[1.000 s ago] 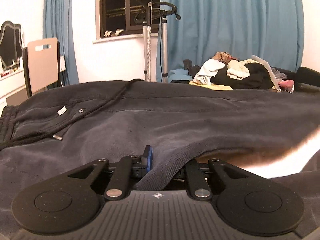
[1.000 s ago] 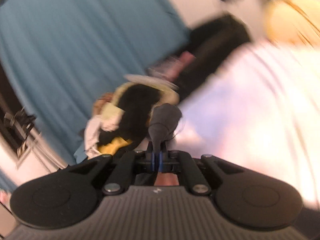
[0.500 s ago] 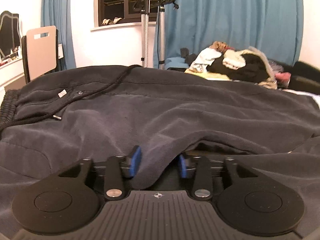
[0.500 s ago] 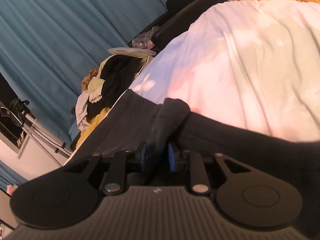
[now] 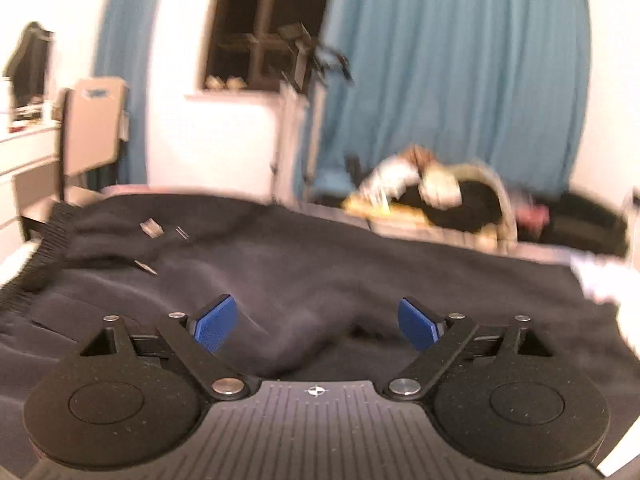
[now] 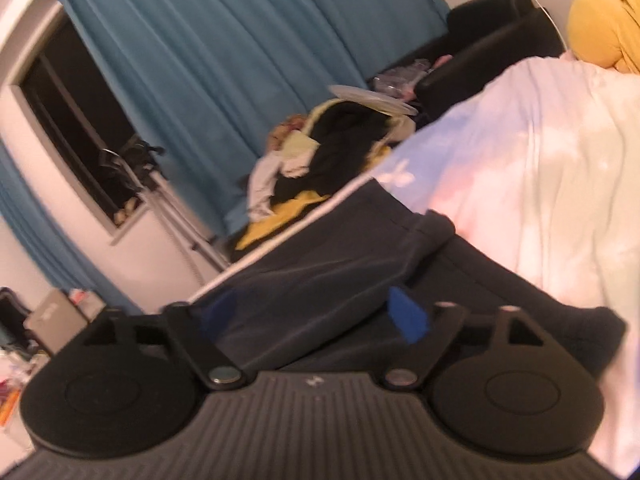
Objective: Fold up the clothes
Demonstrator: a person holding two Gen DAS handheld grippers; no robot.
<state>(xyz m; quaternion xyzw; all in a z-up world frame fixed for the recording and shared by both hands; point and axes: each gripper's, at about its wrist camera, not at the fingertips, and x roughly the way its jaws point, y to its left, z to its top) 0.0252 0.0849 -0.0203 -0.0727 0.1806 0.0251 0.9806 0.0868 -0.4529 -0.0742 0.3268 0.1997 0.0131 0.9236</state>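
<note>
Dark navy sweatpants (image 5: 320,264) lie spread on the bed, with a ribbed waistband (image 5: 44,252) and drawstring tips at the left. My left gripper (image 5: 316,322) is open, its blue pads (image 5: 214,322) apart just above a raised fold of the fabric. In the right wrist view the same sweatpants (image 6: 340,268) lie folded over on the pastel bedsheet (image 6: 540,184). My right gripper (image 6: 316,314) is open and empty over the cloth, its blue pads (image 6: 408,318) wide apart.
A pile of unfolded clothes (image 5: 440,196) sits at the far side of the bed, also seen in the right wrist view (image 6: 320,160). Blue curtains (image 5: 460,72), a window and a stand are behind. A chair (image 5: 94,124) is at the left. A yellow garment (image 6: 604,20) lies at the upper right.
Both grippers have opened and let go of the sweatpants fabric they were pinching. The fabric now lies on the bed, and both grippers have drawn back slightly.
</note>
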